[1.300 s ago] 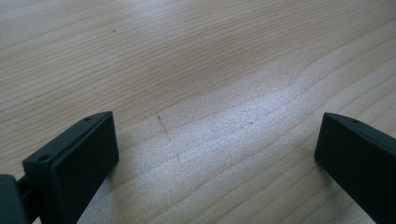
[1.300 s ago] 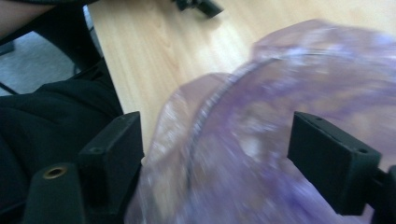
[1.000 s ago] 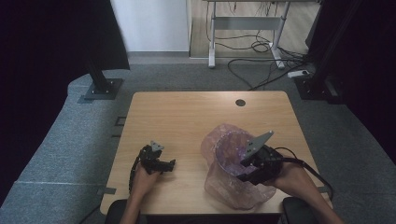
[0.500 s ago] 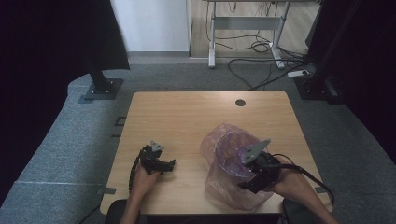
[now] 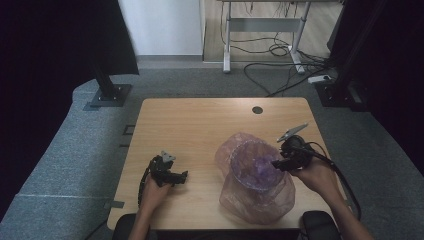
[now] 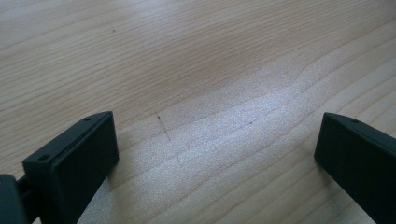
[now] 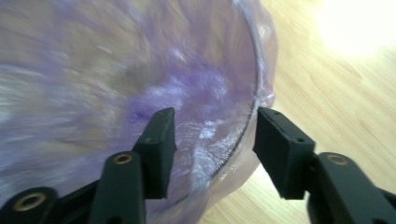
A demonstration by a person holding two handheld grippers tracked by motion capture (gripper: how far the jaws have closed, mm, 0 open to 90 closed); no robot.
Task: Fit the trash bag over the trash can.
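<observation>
presently the right gripper (image 5: 278, 162) sits at the lower right of the high view, held in the person's right hand (image 5: 312, 175), its tips at the right edge of the bag (image 5: 255, 184). the bag is a clear purple plastic one, lying on the table (image 5: 200, 125) in the lower middle-right of that frame, its mouth held round by a hoop-like rim (image 5: 239, 155). in the right gripper view the gripper (image 7: 212, 140) straddles that rim (image 7: 254, 93): one jaw stands inside the bag (image 7: 93, 93) at lower centre, the other outside it at lower right, over bare wood (image 7: 336, 93). the jaws have just been closing, with the rim and a fold of film between them; a gap shows on each side of the rim, so the pads do not yet press on it and the claw reads as open. the picture is blurred across the bag, and its contents cannot be told. a cable (image 5: 345, 185) trails from this gripper toward the lower right corner of the high view. the left gripper (image 5: 184, 175) lies at the lower left of the table in the high view, in the left hand (image 5: 152, 192), well apart from the bag. in the left gripper view its jaws stand wide apart at the lower left and lower right corners, with nothing but bare table (image 6: 196, 70) between them; claw open. a small dark round hole (image 5: 257, 109) marks the table's far edge, upper centre of the high view.
</observation>
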